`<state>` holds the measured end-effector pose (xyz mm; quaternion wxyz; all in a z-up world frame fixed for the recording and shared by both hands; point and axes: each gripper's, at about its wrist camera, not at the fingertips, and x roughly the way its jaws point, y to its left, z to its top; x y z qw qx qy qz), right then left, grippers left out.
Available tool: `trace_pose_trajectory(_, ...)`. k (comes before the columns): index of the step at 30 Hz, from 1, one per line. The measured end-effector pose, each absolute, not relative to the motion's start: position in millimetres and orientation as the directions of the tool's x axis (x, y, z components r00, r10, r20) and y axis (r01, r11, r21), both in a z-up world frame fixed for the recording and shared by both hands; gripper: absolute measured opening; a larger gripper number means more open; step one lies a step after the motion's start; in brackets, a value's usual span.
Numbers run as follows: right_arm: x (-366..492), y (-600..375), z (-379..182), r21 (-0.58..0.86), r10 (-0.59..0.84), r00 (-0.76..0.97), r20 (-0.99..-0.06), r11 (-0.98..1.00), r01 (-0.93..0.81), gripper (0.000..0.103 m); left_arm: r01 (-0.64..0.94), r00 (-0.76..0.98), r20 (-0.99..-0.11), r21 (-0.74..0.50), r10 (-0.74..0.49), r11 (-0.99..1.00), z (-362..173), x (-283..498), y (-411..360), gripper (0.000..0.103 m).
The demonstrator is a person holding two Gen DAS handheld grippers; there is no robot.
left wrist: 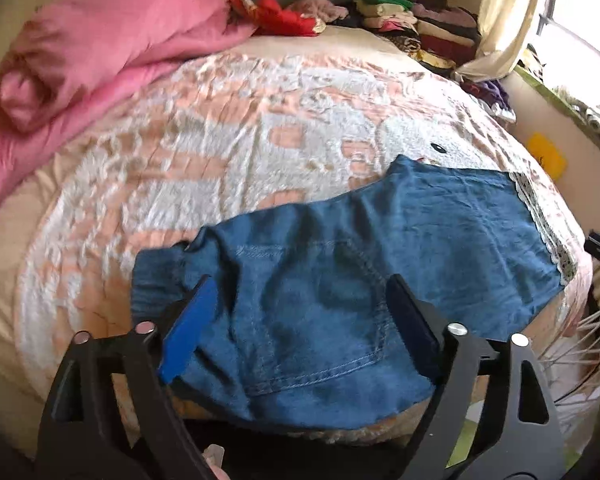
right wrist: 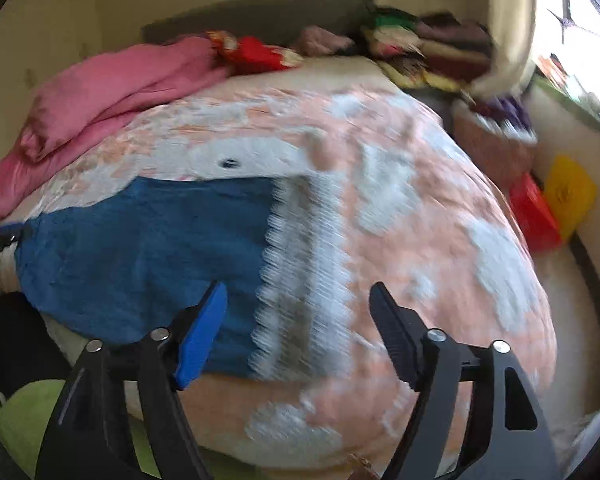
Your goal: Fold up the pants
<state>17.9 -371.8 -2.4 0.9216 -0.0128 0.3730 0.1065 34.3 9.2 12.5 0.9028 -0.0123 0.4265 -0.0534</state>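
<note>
1. Fingers first: your left gripper has its two fingers spread wide apart, one blue-padded finger and one dark one, both above the denim with nothing pinched between them.
2. Your right gripper is likewise spread wide, its blue pad over the denim's edge and its dark finger over bare bedcover; it grips nothing.
3. Pants lie flat on the bed near its front edge, folded into a compact blue denim block; a back pocket's stitching shows between your left fingers.
4. A white lace trim runs along the denim's hem end, blurred in the right wrist view, and sits between your right fingers.
5. The pants rest on a peach-and-white patterned bedcover, which is wrinkled around them.
6. A pink quilt is bunched along the far left side of the bed, well apart from the pants.
7. A pile of folded clothes is stacked at the far corner near the curtain; nothing here is a true container, the clothes simply sit on the bed.
8. A yellow bag and a red bag stand beside the bed against the wall; you cannot tell what they hold.
</note>
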Motion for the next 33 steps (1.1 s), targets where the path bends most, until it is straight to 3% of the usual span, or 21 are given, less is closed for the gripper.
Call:
trace_pose_trajectory(3,36.7,-334.2,-8.6,0.019,0.229,0.683,-0.693,0.954,-0.3,0.078,0.141,0.62,-0.771,-0.071,-0.144,0.987,11.4,44.3,-15.8,0.093)
trace_pose_trajectory(10,76.2,-267.0,-31.7,0.004,0.301,0.611,-0.733,0.899,-0.438,0.078,0.253,0.565,-0.814,0.015,-0.135,0.967,-16.4,78.6,-77.3,0.093)
trace_pose_trajectory(15,96.4,-248.9,-49.6,-0.061,0.24,0.584,-0.775,0.893,-0.447,0.079,0.204,0.532,-0.846,0.111,-0.015,0.973,-47.6,104.3,-74.3,0.093)
trace_pose_trajectory(17,101.9,-257.3,-56.9,-0.096,0.171,0.588,-0.79,0.914,-0.395,0.079,0.175,0.528,-0.849,0.082,-0.023,0.981,-53.3,109.4,-58.0,0.095)
trace_pose_trajectory(21,108.9,-301.2,-65.2,-0.014,0.158,0.583,-0.797,0.96,-0.28,0.079,0.156,0.543,-0.835,-0.009,-0.093,0.988,-54.4,109.2,-35.0,0.095)
trace_pose_trajectory(33,69.9,-298.6,-39.1,0.023,0.224,0.627,-0.746,0.95,-0.311,0.081,0.185,0.601,-0.787,-0.033,-0.139,0.982,-24.7,74.2,-36.8,0.095)
